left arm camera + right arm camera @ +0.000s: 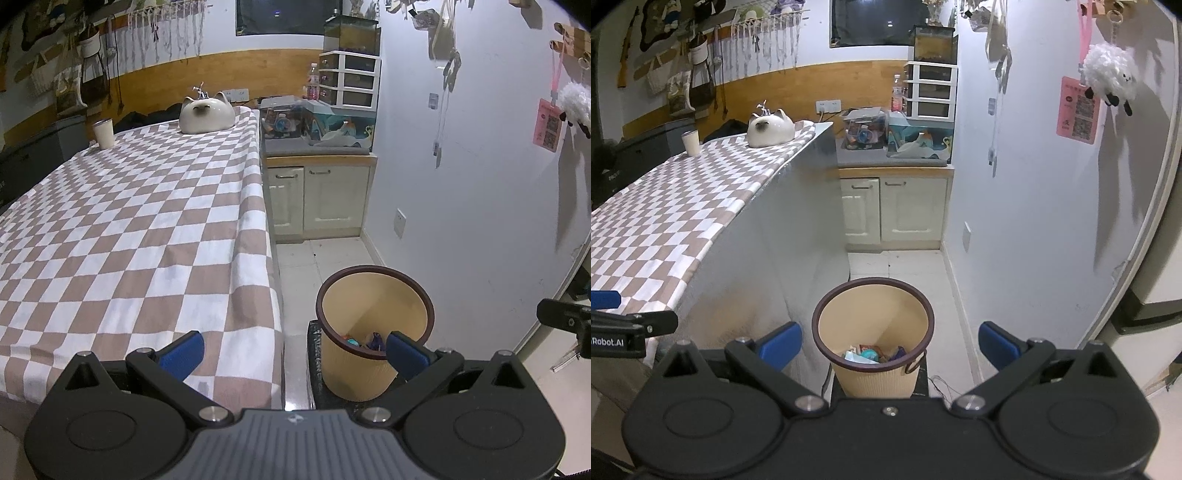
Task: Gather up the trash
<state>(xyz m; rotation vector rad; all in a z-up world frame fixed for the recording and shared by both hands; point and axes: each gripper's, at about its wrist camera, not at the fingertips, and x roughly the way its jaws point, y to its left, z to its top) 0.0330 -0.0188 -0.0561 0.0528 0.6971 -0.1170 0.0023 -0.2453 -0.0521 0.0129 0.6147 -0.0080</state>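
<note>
We hold both grippers spread wide and empty: the left gripper [293, 354] hangs over the near edge of the table [129, 221], the right gripper [890, 345] sits directly above the bin [873, 373]. The bin stands just beside the table on a dark low stand, likely so that trash can go straight in from the table's edge. The trash [873, 355] lies in the bottom of the bin as a small heap of crumpled wrappers; we make out several pieces but cannot count them exactly. On the checked cloth we see no loose trash, so we judge the collecting to be nearly or wholly done. What stands on the table counts two things, both at the far end: one cat-shaped ceramic piece [207, 117] and one cup [103, 133]. There is one bin, and two grippers
</note>
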